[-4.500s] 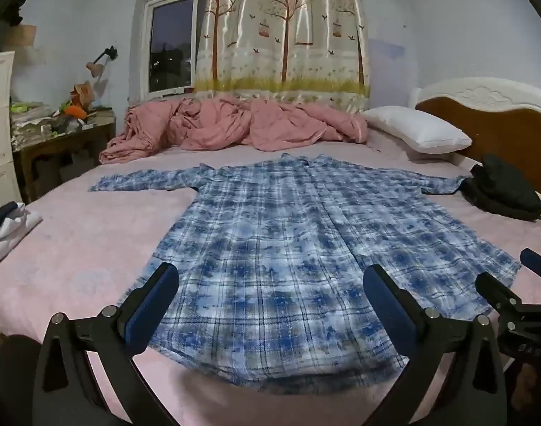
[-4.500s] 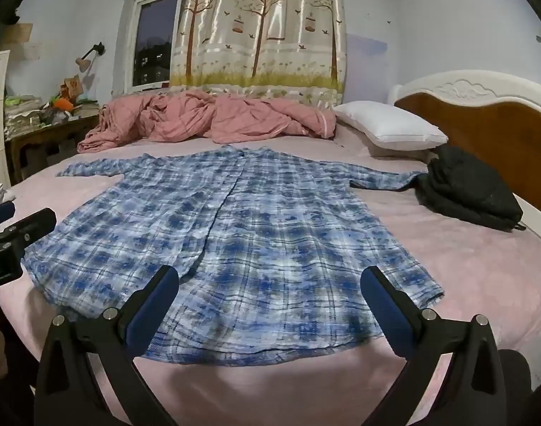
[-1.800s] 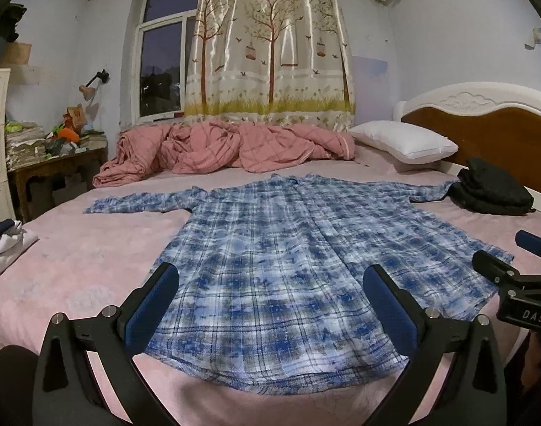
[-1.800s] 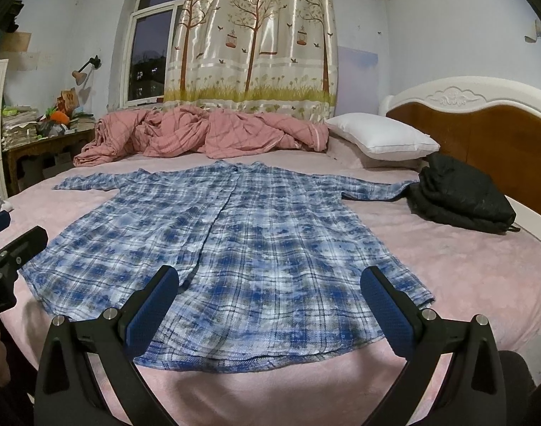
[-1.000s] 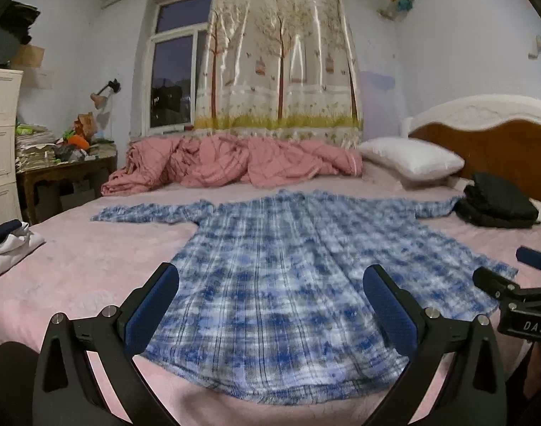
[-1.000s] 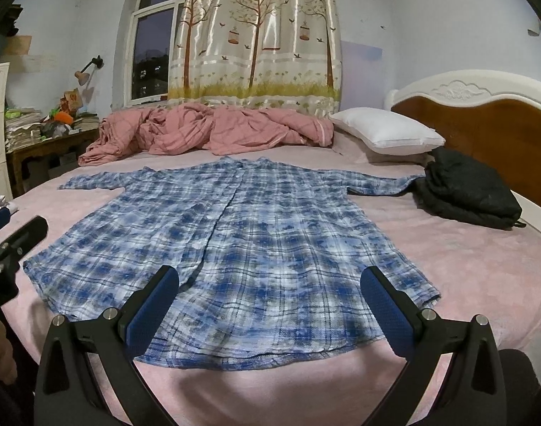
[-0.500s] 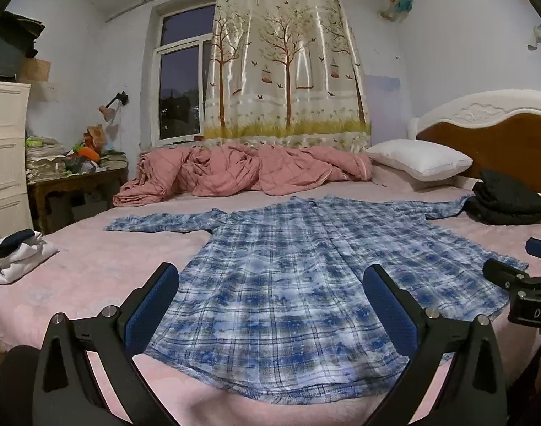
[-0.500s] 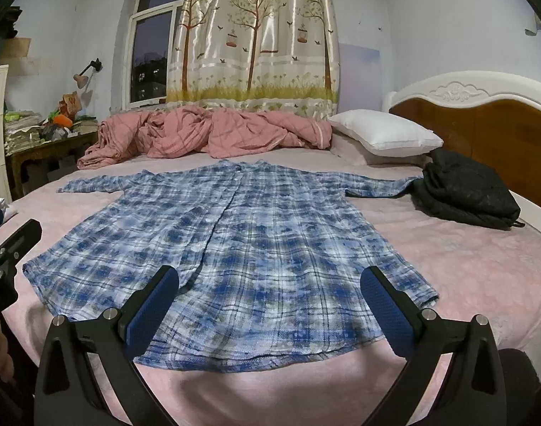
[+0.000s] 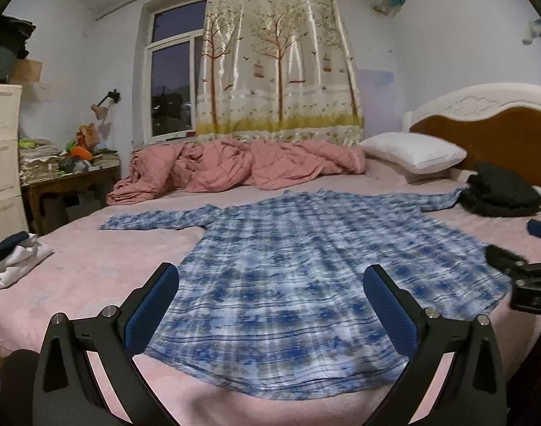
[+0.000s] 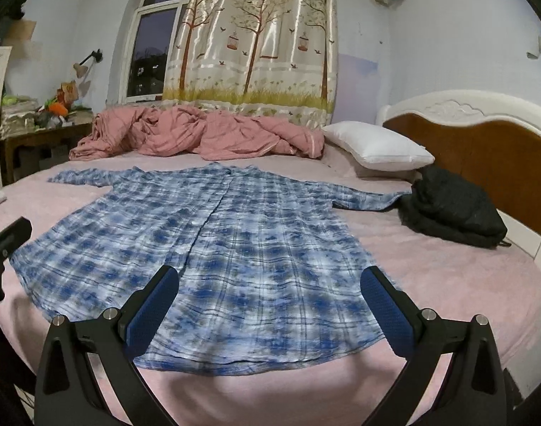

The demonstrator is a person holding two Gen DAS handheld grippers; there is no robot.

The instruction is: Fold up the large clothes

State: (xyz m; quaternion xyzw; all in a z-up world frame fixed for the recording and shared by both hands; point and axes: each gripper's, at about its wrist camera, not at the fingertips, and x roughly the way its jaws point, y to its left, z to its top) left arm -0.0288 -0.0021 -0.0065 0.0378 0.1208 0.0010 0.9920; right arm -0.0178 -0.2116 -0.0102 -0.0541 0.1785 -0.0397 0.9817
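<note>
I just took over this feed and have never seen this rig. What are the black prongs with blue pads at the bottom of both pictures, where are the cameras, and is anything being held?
There is no robot arm: a person holds one two-finger tool in each hand, each with a fisheye camera looking forward along its fingers. The prongs are those fingers. One picture is from the left tool, the other from the right tool. Both stand open and hold nothing. Ahead, a blue plaid shirt lies spread flat on the pink bed, sleeves out. Also on the bed: a rumpled pink quilt, a white pillow, a black garment and some folded white clothes.
</note>
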